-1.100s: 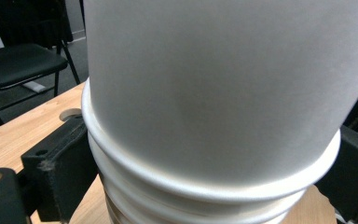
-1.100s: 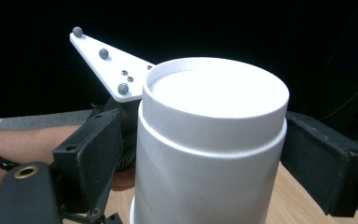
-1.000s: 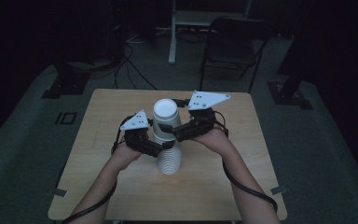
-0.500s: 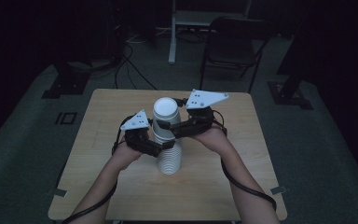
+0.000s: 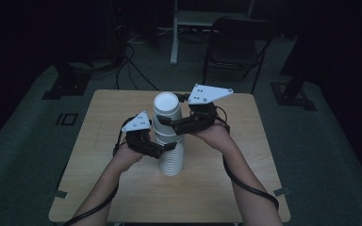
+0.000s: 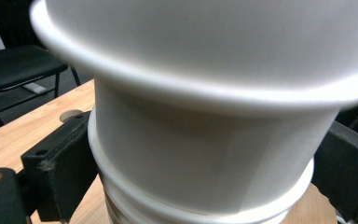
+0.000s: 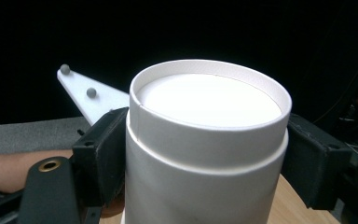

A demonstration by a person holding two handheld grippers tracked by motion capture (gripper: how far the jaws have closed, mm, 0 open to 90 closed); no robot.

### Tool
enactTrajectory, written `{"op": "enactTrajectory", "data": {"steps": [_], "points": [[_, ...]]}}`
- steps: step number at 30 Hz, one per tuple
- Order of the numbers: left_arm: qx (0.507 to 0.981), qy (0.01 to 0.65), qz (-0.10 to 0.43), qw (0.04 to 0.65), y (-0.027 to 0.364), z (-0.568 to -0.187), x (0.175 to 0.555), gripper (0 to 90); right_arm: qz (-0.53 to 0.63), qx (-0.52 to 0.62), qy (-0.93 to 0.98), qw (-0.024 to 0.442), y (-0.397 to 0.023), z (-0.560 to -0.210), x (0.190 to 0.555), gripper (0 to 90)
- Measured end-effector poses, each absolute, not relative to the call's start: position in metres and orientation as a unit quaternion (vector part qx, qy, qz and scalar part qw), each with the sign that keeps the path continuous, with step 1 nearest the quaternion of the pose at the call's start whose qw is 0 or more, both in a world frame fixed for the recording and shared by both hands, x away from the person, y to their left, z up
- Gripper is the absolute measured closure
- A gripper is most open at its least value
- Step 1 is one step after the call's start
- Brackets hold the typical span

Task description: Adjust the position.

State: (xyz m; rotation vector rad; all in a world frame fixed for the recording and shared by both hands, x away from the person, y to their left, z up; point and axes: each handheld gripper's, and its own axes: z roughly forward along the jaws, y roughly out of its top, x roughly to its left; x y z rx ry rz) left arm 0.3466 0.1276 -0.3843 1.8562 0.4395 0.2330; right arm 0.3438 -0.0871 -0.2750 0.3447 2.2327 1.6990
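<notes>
1. Both grippers were clamped on a stack of upturned white paper cups (image 5: 168, 141) at the wooden table's (image 5: 103, 108) middle.
2. The right gripper (image 5: 173, 123) was pinched around the top cup (image 7: 205, 140).
3. The left gripper (image 5: 162, 149) was pressed against the nested cups (image 6: 205, 158) lower down.

The counter (image 5: 245, 188) is a square, light wood-grain top, standing on a dark grey carpet (image 5: 23, 155). A black folding chair (image 5: 238, 42) is standing beyond its far edge, just right of a white post (image 5: 174, 33). Black cables (image 5: 127, 66) are trailing over the floor at the far left. A dark stand base (image 5: 292, 92) is sitting off the right corner.
</notes>
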Motion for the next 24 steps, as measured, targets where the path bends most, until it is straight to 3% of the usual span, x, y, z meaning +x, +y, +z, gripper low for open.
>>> {"op": "enactTrajectory", "data": {"steps": [24], "points": [[0.793,0.187,0.099,0.571,0.128,-0.384,0.347,5.3,0.64,0.117,0.735,0.193,-0.101,-0.226,0.334,22.4]]}}
